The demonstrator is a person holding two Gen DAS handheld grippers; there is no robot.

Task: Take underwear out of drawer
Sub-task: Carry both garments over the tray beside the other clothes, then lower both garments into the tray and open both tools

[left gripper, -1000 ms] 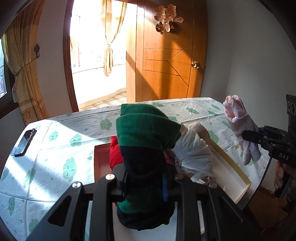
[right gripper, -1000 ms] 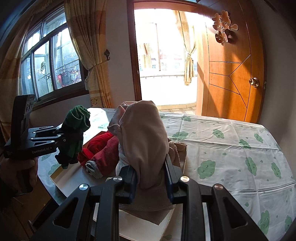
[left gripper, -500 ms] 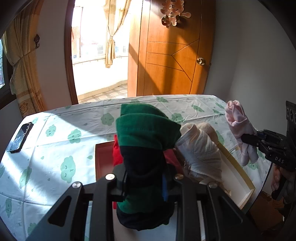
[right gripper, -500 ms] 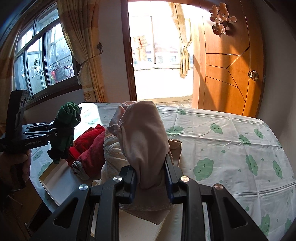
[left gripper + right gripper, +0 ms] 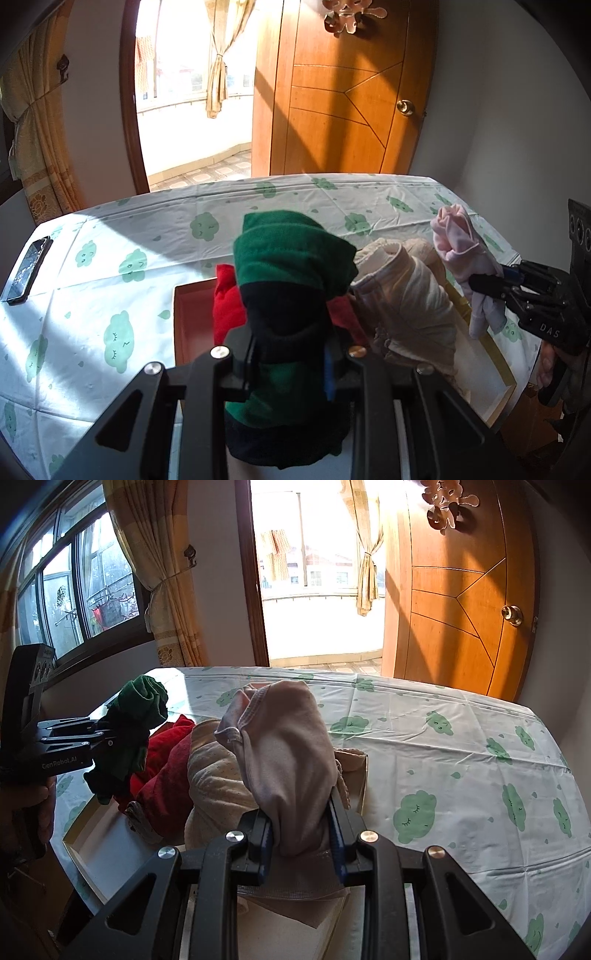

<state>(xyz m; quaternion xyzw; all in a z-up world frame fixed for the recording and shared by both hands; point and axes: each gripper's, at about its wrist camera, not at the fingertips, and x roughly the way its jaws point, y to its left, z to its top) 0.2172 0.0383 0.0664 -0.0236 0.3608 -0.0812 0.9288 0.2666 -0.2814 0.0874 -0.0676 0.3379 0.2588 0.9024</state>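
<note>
The table [image 5: 461,746] has a cloth with green clouds on it, and there is lots of bare room at 3 o'clock in the right wrist view. That looks like a good place to put things down.

The drawer [image 5: 192,325] sits on the table like a shallow box. Red underwear [image 5: 166,775] and cream underwear [image 5: 218,786] are piled inside it, so there is more to take out.

The left gripper [image 5: 291,365] is squeezed tight on green and black underwear [image 5: 291,258]. The bundle is up out of the drawer, above the pile.

The right gripper [image 5: 301,834] is squeezed tight on pink underwear [image 5: 284,746]. That bundle is above the drawer too, near its 3 o'clock edge (a loose flap hangs down at 6 o'clock under the gripper).

To do this step well, I think each hand should keep its squeeze and carry its bundle sideways, away from the drawer, before letting go. The left one can go toward 9 o'clock, the right one toward 3 o'clock. Go high enough that the hanging flap does not catch on the drawer edge or drag the cream pile along. Keep clear of the phone [image 5: 27,269] at 9 o'clock on the table.
</note>
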